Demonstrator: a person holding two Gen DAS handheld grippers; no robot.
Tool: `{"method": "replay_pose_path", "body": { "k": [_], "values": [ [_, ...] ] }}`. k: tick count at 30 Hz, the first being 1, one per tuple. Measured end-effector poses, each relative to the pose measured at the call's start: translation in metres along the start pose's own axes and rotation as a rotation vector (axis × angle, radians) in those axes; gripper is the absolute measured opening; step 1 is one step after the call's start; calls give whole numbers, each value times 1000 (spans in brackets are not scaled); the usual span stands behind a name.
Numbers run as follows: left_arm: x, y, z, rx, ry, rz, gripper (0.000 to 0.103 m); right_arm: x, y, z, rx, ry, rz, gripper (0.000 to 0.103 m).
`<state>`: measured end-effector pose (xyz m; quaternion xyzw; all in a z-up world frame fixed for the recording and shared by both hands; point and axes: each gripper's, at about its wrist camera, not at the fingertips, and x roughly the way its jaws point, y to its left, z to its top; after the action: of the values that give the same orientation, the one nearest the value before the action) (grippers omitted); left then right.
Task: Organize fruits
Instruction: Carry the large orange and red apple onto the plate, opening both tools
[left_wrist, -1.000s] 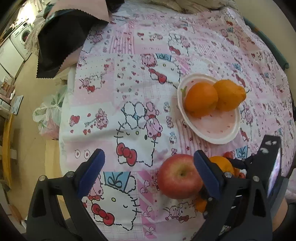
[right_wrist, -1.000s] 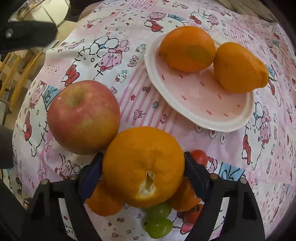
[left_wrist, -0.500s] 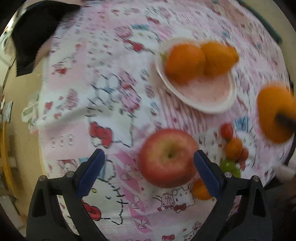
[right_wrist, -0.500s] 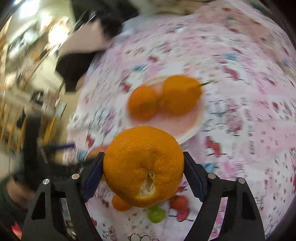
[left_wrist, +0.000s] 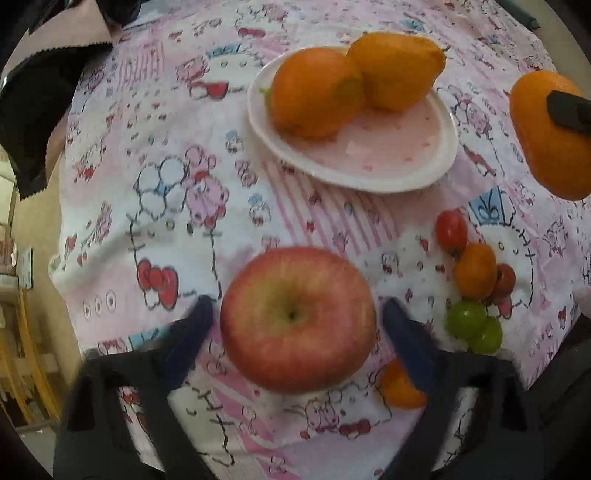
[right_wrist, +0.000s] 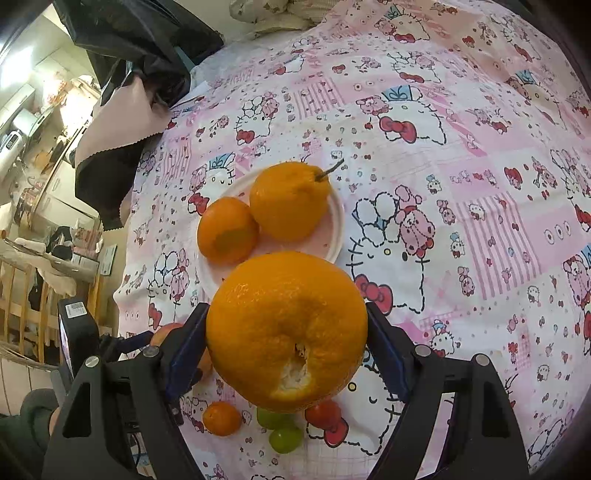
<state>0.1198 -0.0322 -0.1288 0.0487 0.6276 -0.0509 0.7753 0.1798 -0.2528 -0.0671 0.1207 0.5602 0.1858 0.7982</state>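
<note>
My right gripper is shut on a large orange and holds it in the air above the table; the orange also shows in the left wrist view. A white plate holds two oranges, also seen in the right wrist view. My left gripper is open, its jaws on either side of a red apple on the cloth, with small gaps. Small tomatoes, a small orange and green grapes lie right of the apple.
The table wears a pink cartoon-print cloth. A black and pink fabric hangs over the far left edge. Another small orange lies by my left gripper's right finger. The room floor and furniture show at the left.
My right gripper lifted the large orange up off the table and away from the apple. My left gripper moved forward and now has the apple between its open jaws.
</note>
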Motion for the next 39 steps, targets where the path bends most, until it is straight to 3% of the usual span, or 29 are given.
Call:
{"method": "replay_pose_path", "body": {
  "k": [5,9,15,18,24,26,29,34,37,39],
  "values": [
    [-5,-1,-2,9,-11,-11,81,2,1,1,6,4,4,83],
    [-23,16,10,-89,-54,-123,81,8,6,5,-24,21,-4,83],
    [-52,-10,47,52,-203,-98,81,32,13,29,-73,57,-22,83],
    [-36,-18,69,87,-196,-93,81,50,8,40,-46,92,-21,83],
    [-11,-19,97,46,-129,-137,81,58,0,48,-10,92,-54,83],
    [-10,-24,101,61,-139,-124,81,60,1,49,-11,95,-55,83],
    [-13,-26,108,90,-191,-48,81,66,2,51,-11,114,-50,83],
    [-6,-17,113,56,-164,-120,81,80,-1,56,42,146,3,83],
    [8,-24,107,75,-124,-109,82,91,0,54,59,189,-5,84],
    [6,-27,104,87,-156,-99,82,94,-1,53,73,195,-17,85]
  ]
}}
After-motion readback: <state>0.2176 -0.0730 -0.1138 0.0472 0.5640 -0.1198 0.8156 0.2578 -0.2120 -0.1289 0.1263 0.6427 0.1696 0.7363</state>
